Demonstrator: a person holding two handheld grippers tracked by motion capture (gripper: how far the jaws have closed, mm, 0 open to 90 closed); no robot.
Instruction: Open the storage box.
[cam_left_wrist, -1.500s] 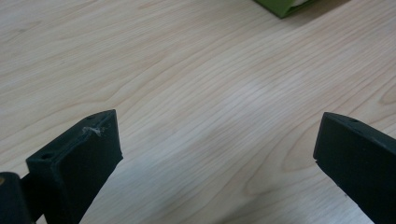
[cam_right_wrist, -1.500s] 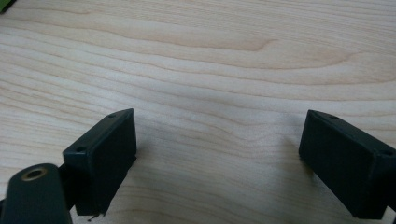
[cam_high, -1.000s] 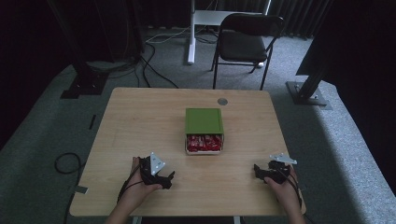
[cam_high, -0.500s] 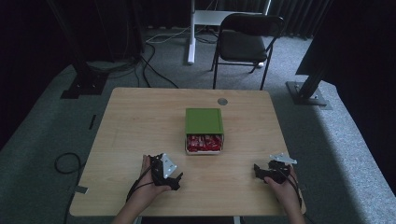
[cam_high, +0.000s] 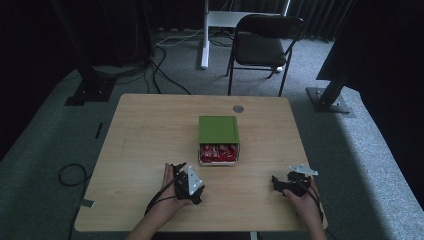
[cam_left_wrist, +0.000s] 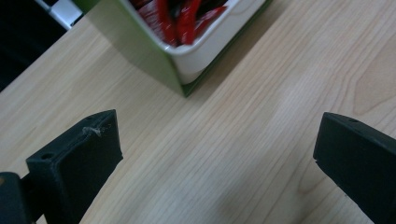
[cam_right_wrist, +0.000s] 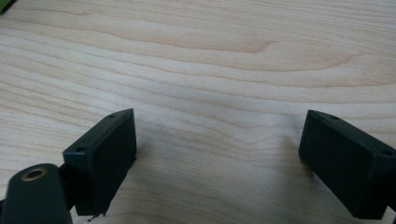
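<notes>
Nearest me, at the front edge of the wooden surface (cam_high: 150, 130), I see both hands holding their tools: my left gripper (cam_high: 192, 186) sits left of centre, tipped on its side with its grey plate facing right, and my right gripper (cam_high: 281, 184) rests near the right front corner, well apart from the other. Looking along the left gripper (cam_left_wrist: 215, 144), I see its jaws spread wide with nothing between them but bare wood grain; the right gripper (cam_right_wrist: 219, 154) is likewise wide, its jaws framing plain wood. Just ahead of the left gripper stands a green box (cam_high: 218, 130), near the middle of the surface, with a white tray (cam_high: 218, 162) drawn partway out of its near end and packed with red wrapped items (cam_high: 218, 152). In the left gripper view the tray's corner (cam_left_wrist: 205, 56) pokes out of the green box (cam_left_wrist: 135, 51), the red wrappers (cam_left_wrist: 187, 18) glossy inside. Beyond the box a small grey disc (cam_high: 238, 108) is set into the surface near its far edge. Farther off, on the grey carpet, stands a dark folding chair (cam_high: 262, 47), with cables (cam_high: 165, 75) trailing to its left.
</notes>
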